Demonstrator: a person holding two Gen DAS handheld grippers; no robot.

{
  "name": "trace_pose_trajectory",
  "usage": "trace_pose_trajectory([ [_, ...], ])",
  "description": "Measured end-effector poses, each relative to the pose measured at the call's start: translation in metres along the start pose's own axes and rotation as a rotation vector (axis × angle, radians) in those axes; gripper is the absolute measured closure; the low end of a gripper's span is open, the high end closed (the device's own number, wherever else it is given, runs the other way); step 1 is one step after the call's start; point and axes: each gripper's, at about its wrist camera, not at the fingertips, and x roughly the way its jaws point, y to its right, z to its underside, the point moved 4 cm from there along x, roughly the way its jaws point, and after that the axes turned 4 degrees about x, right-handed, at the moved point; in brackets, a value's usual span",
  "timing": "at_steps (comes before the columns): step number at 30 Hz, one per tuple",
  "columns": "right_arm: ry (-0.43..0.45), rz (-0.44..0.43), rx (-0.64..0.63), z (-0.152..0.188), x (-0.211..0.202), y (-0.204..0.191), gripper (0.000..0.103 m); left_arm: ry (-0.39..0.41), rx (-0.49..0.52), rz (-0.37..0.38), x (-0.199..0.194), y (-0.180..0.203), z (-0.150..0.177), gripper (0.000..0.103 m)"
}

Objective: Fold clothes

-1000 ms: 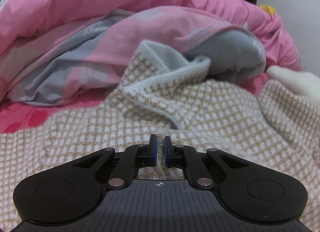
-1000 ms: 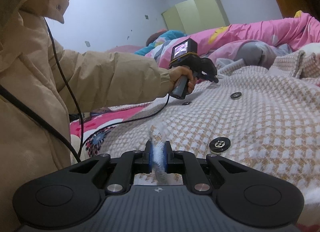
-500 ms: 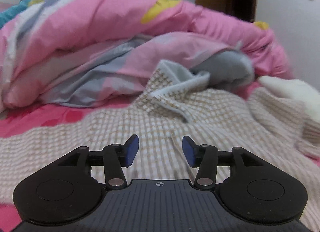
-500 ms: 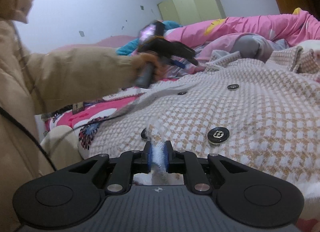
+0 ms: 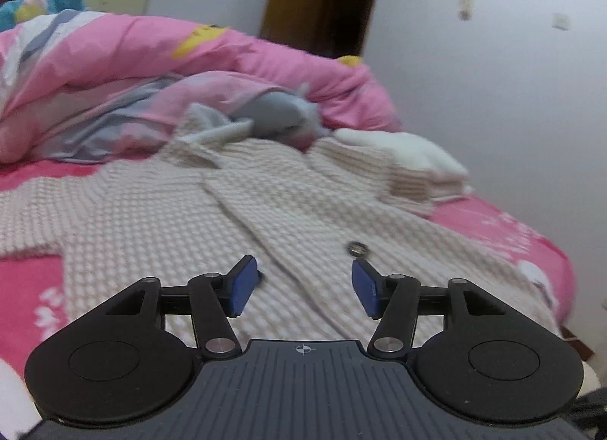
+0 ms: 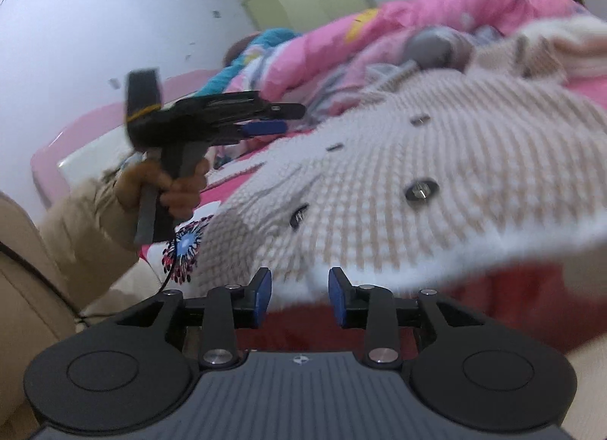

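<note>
bed (image 5: pixel 504 227): checked coat (image 5: pixel 212 212) spread on it | left gripper (image 5: pixel 299 286): opening, empty | right gripper (image 6: pixel 299 297): opening, coat hem at 12 o'clock

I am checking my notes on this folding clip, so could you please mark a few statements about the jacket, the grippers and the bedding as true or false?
1. The checked jacket lies spread on the bed. True.
2. The left gripper is clamped on the collar. False: its jaws are opening, with nothing between them.
3. The jacket has dark round buttons. True.
4. The heaped quilt is plain green. False: it is mostly pink.
5. The right gripper is opening at the jacket's hem, its pads not pressing the cloth. True.
</note>
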Motion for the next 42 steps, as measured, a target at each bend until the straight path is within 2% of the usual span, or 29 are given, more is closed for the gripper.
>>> trace_pose_trajectory([
  [5, 0.079, 0.095, 0.092, -0.011, -0.024, 0.013, 0.068, -0.016, 0.058, 0.119, 0.001, 0.022, 0.012, 0.042],
  [7, 0.128, 0.131, 0.132, -0.022, -0.034, 0.021, 0.068, -0.036, 0.109, 0.175, 0.003, 0.035, 0.017, 0.04],
  [9, 0.138, 0.134, 0.155, -0.029, -0.036, 0.023, 0.069, -0.059, 0.175, 0.213, 0.006, 0.049, 0.025, 0.034],
  [11, 0.133, 0.135, 0.157, -0.034, -0.033, 0.021, 0.071, -0.083, 0.259, 0.202, 0.011, 0.063, 0.036, 0.034],
  [14, 0.071, 0.135, 0.087, -0.029, -0.01, 0.005, 0.074, -0.126, 0.358, 0.154, 0.024, 0.071, 0.055, 0.034],
  [19, -0.033, 0.191, 0.026, -0.011, 0.036, -0.002, 0.087, -0.13, 0.308, 0.181, 0.03, 0.061, 0.061, 0.034],
  [22, -0.069, 0.239, 0.019, -0.005, 0.05, 0.0, 0.089, -0.116, 0.301, 0.189, 0.026, 0.059, 0.057, 0.034],
  [27, 0.03, 0.229, 0.062, -0.033, 0.017, -0.003, 0.087, -0.063, 0.344, 0.217, 0.024, 0.063, 0.041, 0.034],
  [32, 0.142, 0.282, 0.105, -0.087, -0.015, 0.013, 0.086, -0.122, 0.369, 0.208, 0.049, 0.059, 0.046, 0.034],
  [33, 0.163, 0.297, 0.106, -0.101, -0.018, 0.017, 0.083, -0.129, 0.349, 0.218, 0.052, 0.055, 0.048, 0.033],
  [35, 0.187, 0.324, 0.118, -0.136, -0.019, 0.029, 0.071, -0.131, 0.304, 0.241, 0.054, 0.048, 0.049, 0.032],
  [36, 0.191, 0.329, 0.125, -0.152, -0.016, 0.035, 0.06, -0.135, 0.287, 0.25, 0.054, 0.045, 0.049, 0.031],
  [38, 0.184, 0.334, 0.145, -0.189, -0.002, 0.051, 0.053, -0.145, 0.262, 0.264, 0.056, 0.04, 0.049, 0.03],
  [40, 0.121, 0.334, 0.184, -0.217, 0.027, 0.076, 0.039, -0.15, 0.244, 0.281, 0.057, 0.036, 0.05, 0.029],
  [42, 0.042, 0.342, 0.232, -0.245, 0.062, 0.104, 0.037, -0.155, 0.224, 0.303, 0.059, 0.032, 0.05, 0.027],
])
